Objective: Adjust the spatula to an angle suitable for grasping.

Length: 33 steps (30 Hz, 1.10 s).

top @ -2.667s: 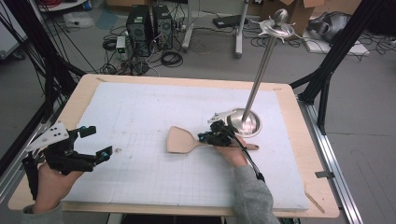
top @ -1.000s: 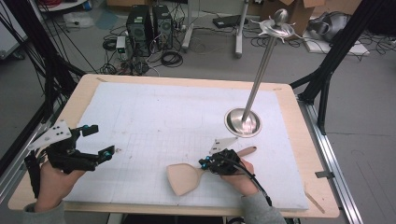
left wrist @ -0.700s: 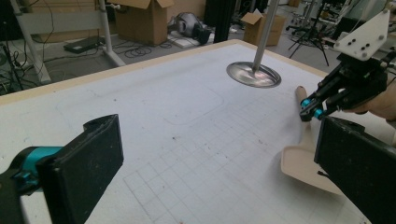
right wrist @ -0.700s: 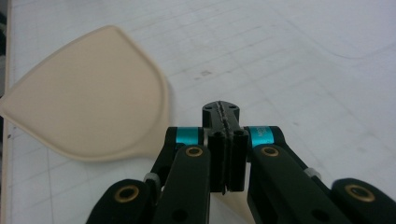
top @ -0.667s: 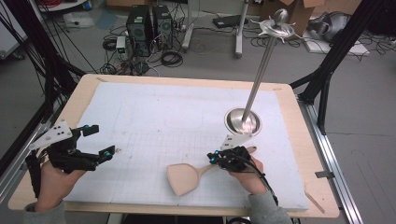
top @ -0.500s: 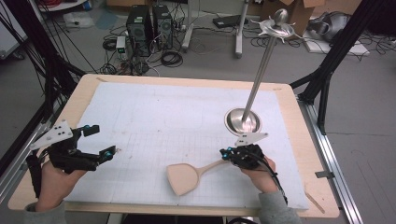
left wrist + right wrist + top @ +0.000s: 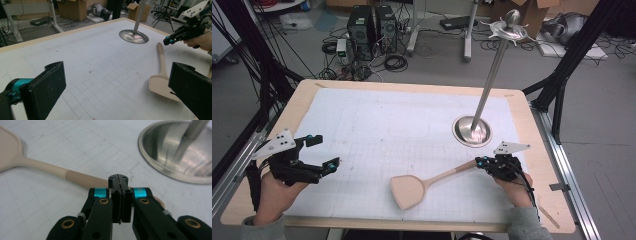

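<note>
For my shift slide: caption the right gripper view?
Shut right gripper above wooden spatula handle, beside steel stand base.

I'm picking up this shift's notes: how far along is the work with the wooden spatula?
Done: wooden spatula lies flat on the mat, clear of the metal stand. In hand: shut right gripper sits at its handle end, gripping nothing visible. Left: any lift; open left gripper waits apart.

A pale wooden spatula (image 7: 422,183) lies flat on the gridded mat (image 7: 377,130).

no text or labels can be read
</note>
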Each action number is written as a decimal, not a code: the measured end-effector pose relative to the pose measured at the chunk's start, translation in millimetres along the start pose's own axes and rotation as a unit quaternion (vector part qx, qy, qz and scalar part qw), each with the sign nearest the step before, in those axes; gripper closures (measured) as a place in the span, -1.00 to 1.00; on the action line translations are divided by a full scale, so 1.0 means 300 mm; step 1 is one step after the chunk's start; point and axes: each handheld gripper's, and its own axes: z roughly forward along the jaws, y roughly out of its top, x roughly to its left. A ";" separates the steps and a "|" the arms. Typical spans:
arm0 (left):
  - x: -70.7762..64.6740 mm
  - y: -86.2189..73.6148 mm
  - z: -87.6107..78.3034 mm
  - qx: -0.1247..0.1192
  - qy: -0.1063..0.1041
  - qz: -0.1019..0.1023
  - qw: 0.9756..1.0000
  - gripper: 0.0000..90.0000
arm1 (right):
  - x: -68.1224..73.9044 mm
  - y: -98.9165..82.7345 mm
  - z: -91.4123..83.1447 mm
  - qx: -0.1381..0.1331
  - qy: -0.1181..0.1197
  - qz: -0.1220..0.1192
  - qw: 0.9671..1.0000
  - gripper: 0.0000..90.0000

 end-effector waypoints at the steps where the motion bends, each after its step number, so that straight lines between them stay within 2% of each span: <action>1: 0.000 0.000 0.000 0.000 0.000 0.001 1.000 -0.96 | -0.008 -0.007 -0.003 0.001 -0.001 0.003 1.000 1.00; 7: -0.001 -0.004 0.008 0.004 0.000 0.000 1.000 -0.96 | -0.037 -0.049 0.000 0.021 -0.008 0.015 1.000 1.00; 12: 0.001 -0.006 0.010 0.005 0.000 0.000 1.000 -0.96 | -0.052 -0.060 0.014 0.036 -0.010 0.016 0.999 1.00; 21: 0.006 -0.007 -0.008 0.002 0.005 -0.004 1.000 -0.96 | -0.065 -0.058 0.030 0.028 -0.004 0.021 0.999 1.00; 30: 0.004 -0.011 0.005 0.006 0.004 -0.004 1.000 -0.96 | -0.084 -0.048 0.049 0.023 0.010 0.025 0.999 1.00; 33: 0.003 -0.011 0.006 0.006 0.002 -0.005 1.000 -0.96 | -0.084 -0.038 0.057 0.028 0.005 0.025 0.999 1.00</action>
